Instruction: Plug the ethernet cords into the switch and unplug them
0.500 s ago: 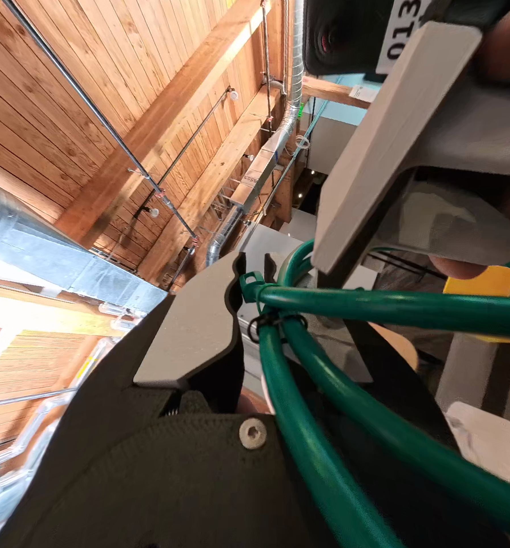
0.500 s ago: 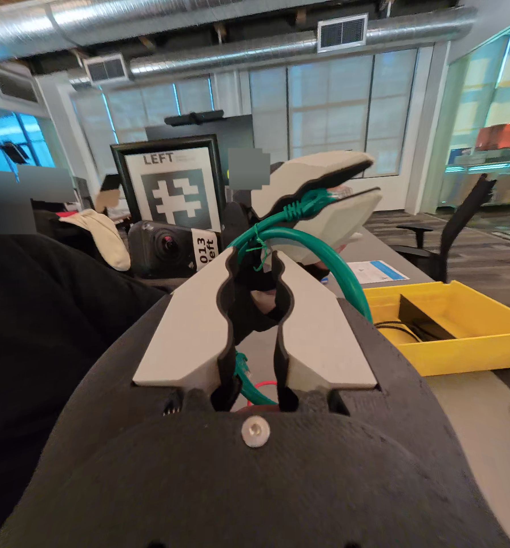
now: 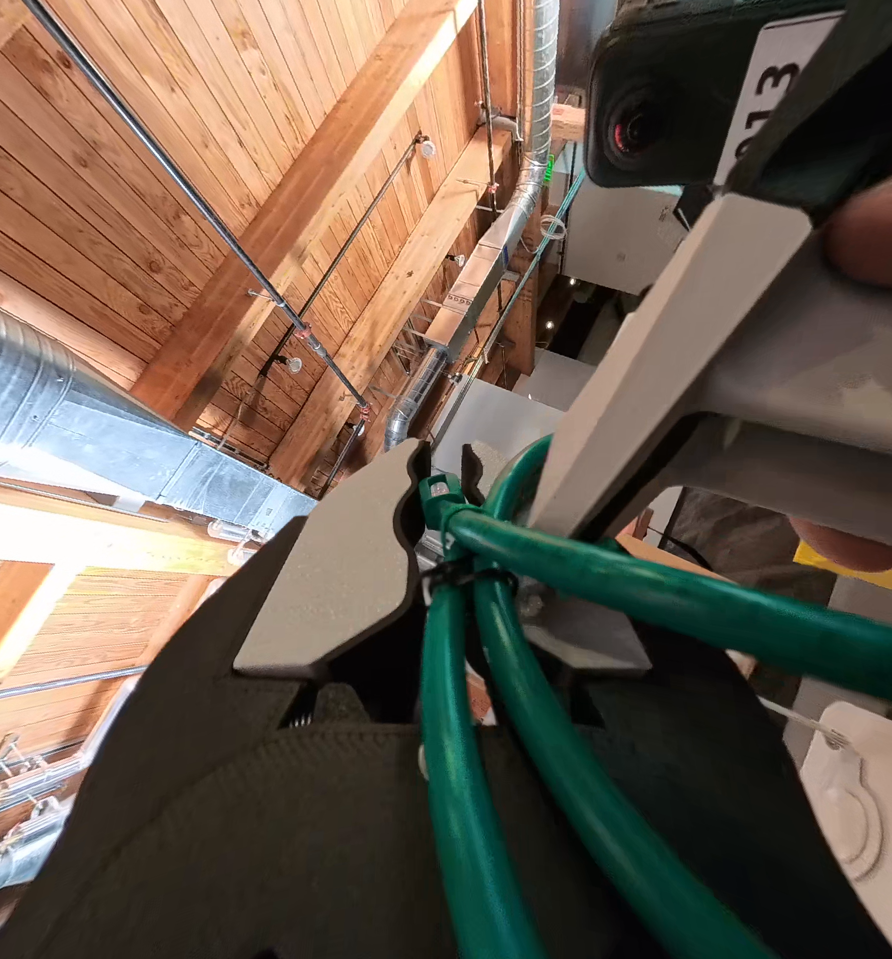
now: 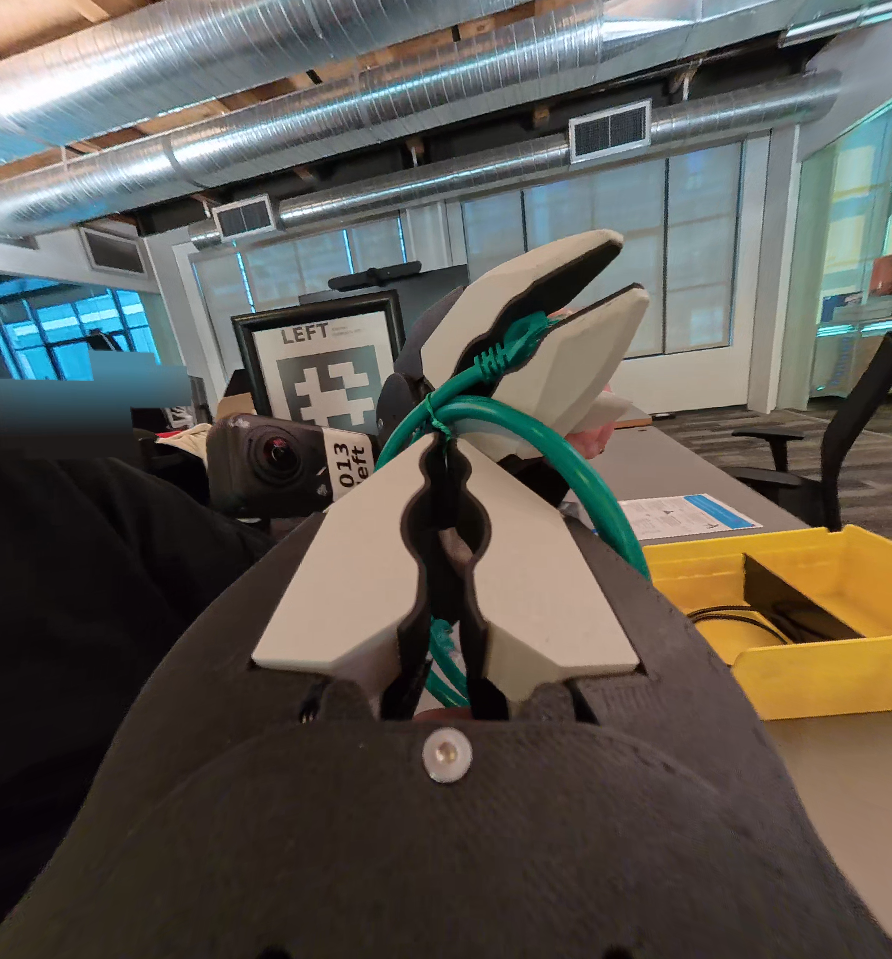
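A green ethernet cord, coiled and bound with ties, hangs in the air between two grippers. Its plug points up and right, pinched inside the left gripper. The right gripper clamps the tied bundle, above a yellow bin.

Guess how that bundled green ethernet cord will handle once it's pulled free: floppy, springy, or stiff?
Probably springy, not limp: the green ethernet cord keeps a smooth round arc instead of sagging. The black tie binding its strands likely makes the coil move as one clump. The boot by the plug, pinched in the left gripper, looks ribbed, so the cord should flex there.
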